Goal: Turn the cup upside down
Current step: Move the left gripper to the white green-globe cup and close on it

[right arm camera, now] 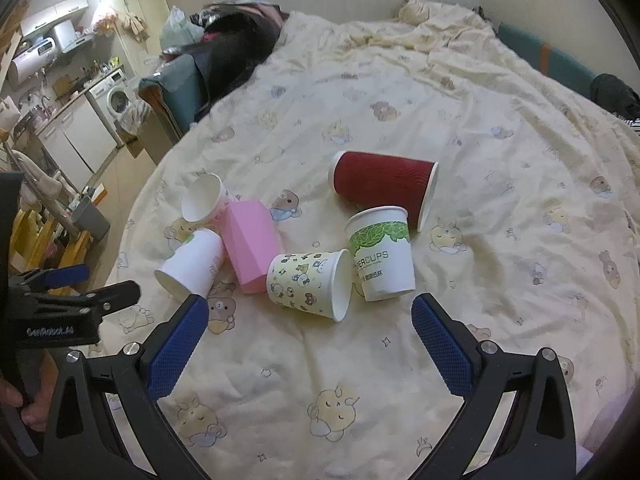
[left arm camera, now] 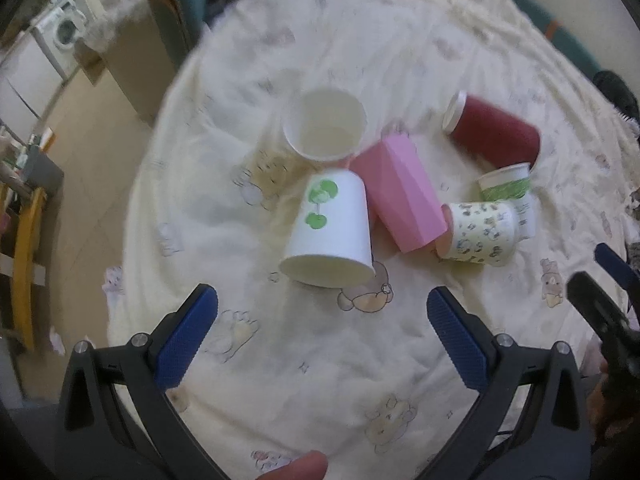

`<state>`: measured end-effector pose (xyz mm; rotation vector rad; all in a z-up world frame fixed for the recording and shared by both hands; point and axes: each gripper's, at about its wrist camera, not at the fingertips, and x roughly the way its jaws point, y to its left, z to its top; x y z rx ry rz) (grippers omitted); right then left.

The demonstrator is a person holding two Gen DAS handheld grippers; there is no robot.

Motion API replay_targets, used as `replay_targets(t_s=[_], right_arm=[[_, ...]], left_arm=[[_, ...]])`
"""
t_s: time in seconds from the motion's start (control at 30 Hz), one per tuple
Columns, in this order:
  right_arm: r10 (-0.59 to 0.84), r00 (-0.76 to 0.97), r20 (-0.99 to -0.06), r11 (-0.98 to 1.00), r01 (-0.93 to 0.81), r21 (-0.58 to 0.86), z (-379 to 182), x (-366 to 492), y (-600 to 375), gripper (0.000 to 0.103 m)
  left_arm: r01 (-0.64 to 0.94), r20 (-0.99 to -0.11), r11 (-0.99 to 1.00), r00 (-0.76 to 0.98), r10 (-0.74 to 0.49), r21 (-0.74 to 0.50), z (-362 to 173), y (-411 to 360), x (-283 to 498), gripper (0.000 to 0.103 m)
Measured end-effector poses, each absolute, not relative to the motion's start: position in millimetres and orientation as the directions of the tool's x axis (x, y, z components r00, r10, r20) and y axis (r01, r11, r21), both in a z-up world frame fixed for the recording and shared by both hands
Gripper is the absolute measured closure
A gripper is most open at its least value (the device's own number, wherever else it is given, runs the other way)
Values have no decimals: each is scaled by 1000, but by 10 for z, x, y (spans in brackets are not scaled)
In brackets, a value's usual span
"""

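Note:
Several cups lie clustered on a cream cartoon-print bedsheet (right arm camera: 500, 184). A white cup with green leaves (left arm camera: 330, 226) (right arm camera: 192, 264) lies on its side, mouth toward me, just beyond my open, empty left gripper (left arm camera: 322, 312). A plain white cup (left arm camera: 325, 124) (right arm camera: 202, 197), a pink faceted cup (left arm camera: 400, 196) (right arm camera: 250, 246), a cartoon-print cup (left arm camera: 478, 234) (right arm camera: 310, 284) and a dark red cup (left arm camera: 494, 132) (right arm camera: 384, 186) also lie on their sides. A green-banded white cup (right arm camera: 380, 254) (left arm camera: 508, 186) stands mouth up. My right gripper (right arm camera: 308, 318) is open, empty, just short of the cartoon-print cup.
The bed's left edge (right arm camera: 136, 216) drops to a floor with cabinets and a washing machine (right arm camera: 114, 98). Dark clothes (right arm camera: 236, 40) are piled at the bed's far left. The left gripper's body (right arm camera: 60, 308) shows at the left of the right wrist view.

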<state>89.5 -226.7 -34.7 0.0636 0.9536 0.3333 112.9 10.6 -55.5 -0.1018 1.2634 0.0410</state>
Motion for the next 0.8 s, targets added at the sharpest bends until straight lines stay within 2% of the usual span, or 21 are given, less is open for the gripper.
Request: replay_targets(t_s=[0.1, 0.23, 0.37, 0.47, 0.53, 0.6, 0.8], right_arm=[[310, 517, -798, 947, -240, 213, -418, 971, -2302, 0], [308, 501, -809, 949, -221, 224, -522, 1011, -2356, 0], [290, 499, -817, 956, -196, 219, -575, 1008, -2415, 0], [288, 492, -822, 957, -178, 228, -606, 1015, -2465, 0], [286, 488, -825, 958, -161, 237, -621, 1032, -2507, 0], [282, 487, -826, 959, -152, 238, -619, 1040, -2528, 0], [288, 480, -828, 957, -137, 254, -624, 1057, -2598, 0]], left_arm=[[-98, -963, 995, 270, 17, -10, -757, 79, 1299, 1], [-125, -973, 992, 229, 0, -29, -926, 84, 1445, 6], [-131, -980, 990, 198, -32, -59, -1050, 89, 1529, 20], [-134, -983, 989, 181, -39, -63, -1112, 102, 1530, 37], [-139, -983, 986, 171, -64, -89, -1129, 110, 1504, 38], [-126, -982, 986, 166, -90, -112, -1134, 86, 1469, 45], [-90, -975, 986, 188, -118, -137, -933, -20, 1234, 46]])
